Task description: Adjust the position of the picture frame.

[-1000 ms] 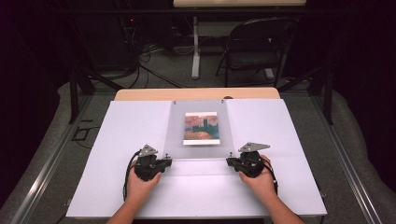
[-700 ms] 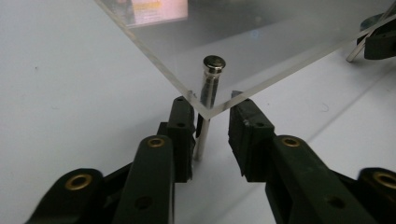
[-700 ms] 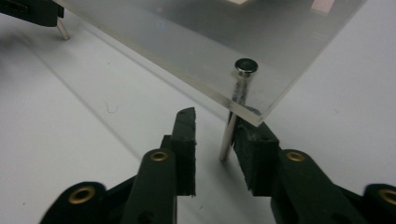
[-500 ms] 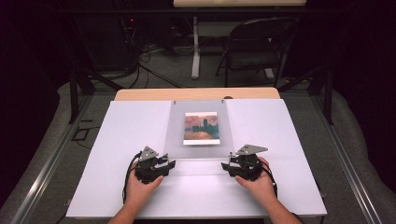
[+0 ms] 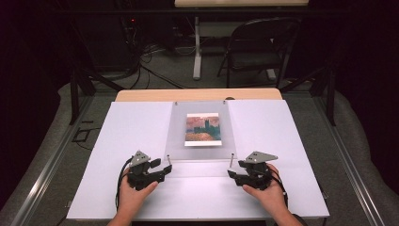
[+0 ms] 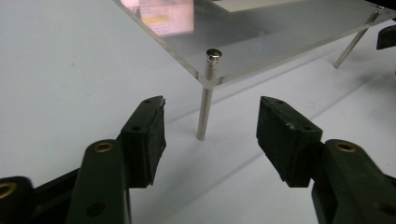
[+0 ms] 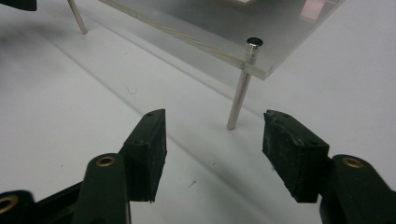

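Facing the clear plate's (image 5: pixel 200 129) near posts, left claw (image 5: pixel 165 167) and right claw (image 5: pixel 231 173) just spread (nothing between).

High view: above the near edge, facing forward-down over the whole worktop (image 5: pixel 282 141). Gripper views: low, close-up; both share the clear plate (image 6: pixel 289 37) and its near posts.

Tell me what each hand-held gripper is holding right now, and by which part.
Nothing. The left hand-held gripper and right hand-held gripper, jaws just opened, each face a metal leg of the clear plate without touching.
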